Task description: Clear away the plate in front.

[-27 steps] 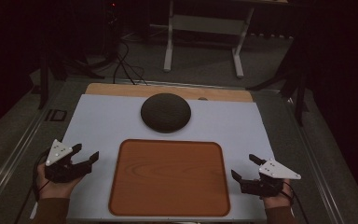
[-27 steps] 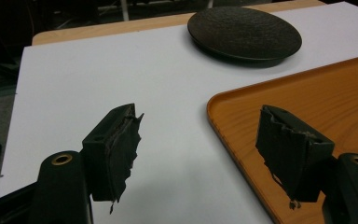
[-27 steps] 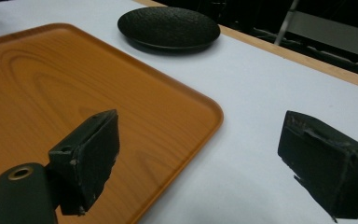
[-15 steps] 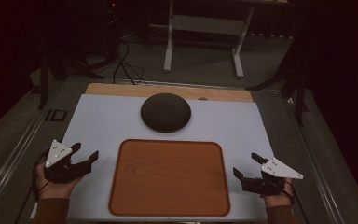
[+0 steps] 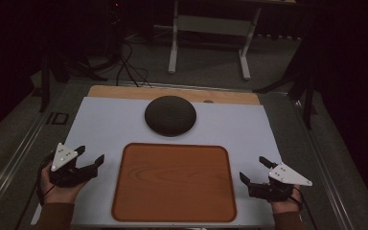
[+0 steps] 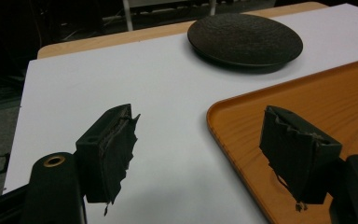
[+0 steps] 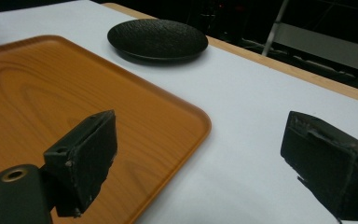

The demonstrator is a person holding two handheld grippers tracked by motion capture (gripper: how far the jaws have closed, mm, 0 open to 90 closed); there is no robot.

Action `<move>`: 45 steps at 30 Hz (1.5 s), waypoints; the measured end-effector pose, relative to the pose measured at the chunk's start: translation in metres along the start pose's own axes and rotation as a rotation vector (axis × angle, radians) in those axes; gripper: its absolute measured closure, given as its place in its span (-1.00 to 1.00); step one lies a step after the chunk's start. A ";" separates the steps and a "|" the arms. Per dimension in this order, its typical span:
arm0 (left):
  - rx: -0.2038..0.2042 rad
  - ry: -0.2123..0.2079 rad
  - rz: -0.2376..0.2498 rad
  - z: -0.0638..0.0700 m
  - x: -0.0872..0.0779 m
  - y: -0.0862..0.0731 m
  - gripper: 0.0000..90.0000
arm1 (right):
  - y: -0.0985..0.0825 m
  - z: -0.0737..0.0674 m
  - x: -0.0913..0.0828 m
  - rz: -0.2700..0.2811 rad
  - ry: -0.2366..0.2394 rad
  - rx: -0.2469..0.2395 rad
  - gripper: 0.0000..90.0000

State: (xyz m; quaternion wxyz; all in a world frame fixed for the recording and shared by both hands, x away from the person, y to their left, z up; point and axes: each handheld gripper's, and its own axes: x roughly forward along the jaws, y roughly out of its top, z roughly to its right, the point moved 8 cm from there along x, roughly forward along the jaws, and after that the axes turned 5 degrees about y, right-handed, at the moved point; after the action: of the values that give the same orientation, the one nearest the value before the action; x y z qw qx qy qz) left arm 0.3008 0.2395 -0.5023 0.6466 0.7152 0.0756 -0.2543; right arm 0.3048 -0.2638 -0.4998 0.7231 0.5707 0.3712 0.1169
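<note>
Near the front edge of the worktop (image 5: 105, 124), a pale, smooth white sheet over light wood, lies a rounded-corner rectangular orange-brown wooden tray (image 5: 174, 182) with visible grain and a low raised rim. Behind it, toward the far edge, sits a round, dark, rough-textured shallow dish (image 5: 170, 114), apart from the tray. At the front left corner the left hand-held gripper (image 5: 90, 158) hovers with its black jaws spread, nothing between them; their pads look worn and ragged. At the front right corner the right hand-held gripper (image 5: 254, 170) likewise stands spread and empty, just beside the tray's right rim.
</note>
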 end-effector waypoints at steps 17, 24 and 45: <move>0.011 0.017 -0.018 0.003 0.011 0.007 -0.50 | 0.001 0.002 -0.002 0.013 -0.015 0.000 -0.77; 0.024 0.006 -0.013 0.008 0.015 0.013 -0.51 | 0.001 0.003 -0.002 0.015 -0.017 0.005 -0.77; 0.017 -0.002 -0.018 0.009 0.033 0.032 -0.51 | 0.000 0.002 -0.002 0.011 -0.016 -0.002 -0.77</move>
State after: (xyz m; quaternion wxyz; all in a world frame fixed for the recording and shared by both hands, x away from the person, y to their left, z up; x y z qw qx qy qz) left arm 0.3405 0.2191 -0.4892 0.6383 0.7197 0.0791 -0.2613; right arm 0.3051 -0.2667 -0.4983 0.7259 0.5730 0.3621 0.1167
